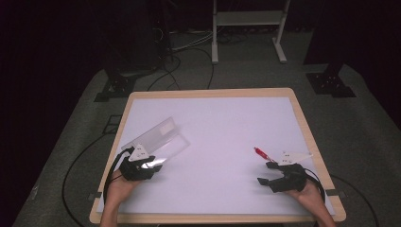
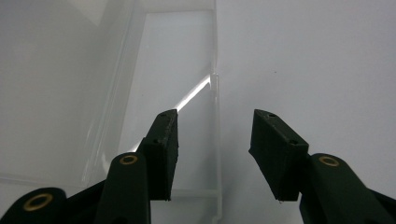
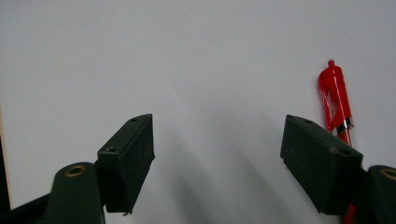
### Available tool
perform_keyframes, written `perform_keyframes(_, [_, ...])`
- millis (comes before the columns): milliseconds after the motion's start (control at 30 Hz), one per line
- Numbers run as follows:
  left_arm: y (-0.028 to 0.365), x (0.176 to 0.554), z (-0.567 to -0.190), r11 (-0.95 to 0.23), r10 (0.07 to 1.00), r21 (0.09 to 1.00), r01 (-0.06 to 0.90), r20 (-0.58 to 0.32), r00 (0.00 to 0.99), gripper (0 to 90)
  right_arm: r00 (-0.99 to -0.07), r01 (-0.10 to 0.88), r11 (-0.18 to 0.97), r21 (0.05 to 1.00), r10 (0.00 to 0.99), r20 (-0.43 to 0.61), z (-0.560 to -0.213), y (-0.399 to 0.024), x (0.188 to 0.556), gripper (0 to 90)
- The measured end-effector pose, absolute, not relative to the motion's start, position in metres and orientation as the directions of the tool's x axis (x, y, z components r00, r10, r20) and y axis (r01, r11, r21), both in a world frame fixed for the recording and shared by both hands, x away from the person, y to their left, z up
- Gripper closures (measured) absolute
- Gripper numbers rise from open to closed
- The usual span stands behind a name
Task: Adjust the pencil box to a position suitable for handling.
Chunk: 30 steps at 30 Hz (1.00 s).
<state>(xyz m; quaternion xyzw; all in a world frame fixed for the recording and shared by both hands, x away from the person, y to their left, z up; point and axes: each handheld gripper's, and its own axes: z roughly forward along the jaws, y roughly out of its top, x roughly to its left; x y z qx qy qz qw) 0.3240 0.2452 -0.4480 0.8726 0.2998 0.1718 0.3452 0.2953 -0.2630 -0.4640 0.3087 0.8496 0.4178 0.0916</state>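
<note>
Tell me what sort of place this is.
Probably a lab or studio set up for recording: a lone table with a white top stands on grey carpet, cables trail across the floor, black stand feet flank it, and the surroundings are dark.

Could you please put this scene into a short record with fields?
surface: table with a white top and a wooden rim
left tool: jaws apart, astride one side wall of the clear plastic box, pads not pressing on it
right tool: jaws wide apart, nothing between them
red pen: lies on the table just beside the right tool, outside its jaws
box: transparent, long, open, at the left side of the table
floor: grey carpet with black cables
</note>
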Motion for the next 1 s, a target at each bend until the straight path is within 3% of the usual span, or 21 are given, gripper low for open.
perform_keyframes(1000, [0.2436, 0.3282, -0.4585, -0.641, 0.614, 0.641, 0.421, 0.1, 0.783, 84.2, -0.795, 0.446, 0.459, 0.768, 0.597, 0.105, -0.4638, -0.263, 0.2952, 24.8])
